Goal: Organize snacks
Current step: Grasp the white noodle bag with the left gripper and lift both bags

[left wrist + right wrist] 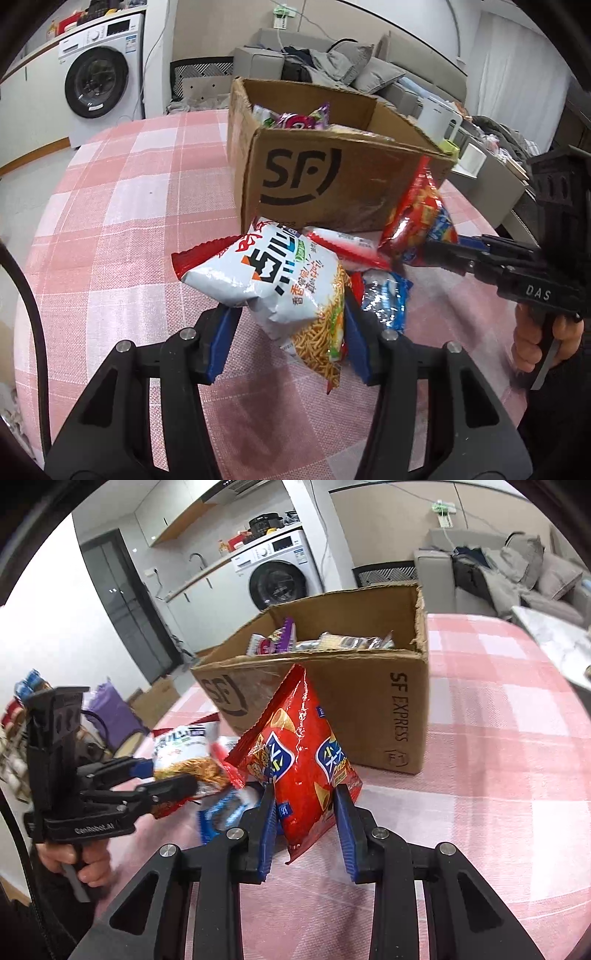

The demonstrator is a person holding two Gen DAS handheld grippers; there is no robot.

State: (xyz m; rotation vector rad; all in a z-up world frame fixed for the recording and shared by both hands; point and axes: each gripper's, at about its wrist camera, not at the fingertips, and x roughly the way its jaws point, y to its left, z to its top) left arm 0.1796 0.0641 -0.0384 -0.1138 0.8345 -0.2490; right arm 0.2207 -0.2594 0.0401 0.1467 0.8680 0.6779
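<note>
Lifting two snack bags toward the box

Gripped between the blue pads of the left gripper (pixel 286 325), a white noodle-snack bag (pixel 280 288) is held just in front of the cardboard box (pixel 332 184). A red chip bag (pixel 299 760) is pinched at its lower end by the right gripper (pixel 304 819), its top corner leaning against the box's front wall. Both sets of jaws are closed on their bags.

For a clean drop, each bag should be raised above the box's torn front rim before being carried inward, and released one at a time, so that the two grippers are not crowded over the opening. A blue packet (pixel 386 299) and a red-and-white packet (pixel 347 245) are left on the checked tablecloth (pixel 147 184) just before the box. Packets already lie inside, but room seems to be left. Open cloth is available left and right of the box.
</note>
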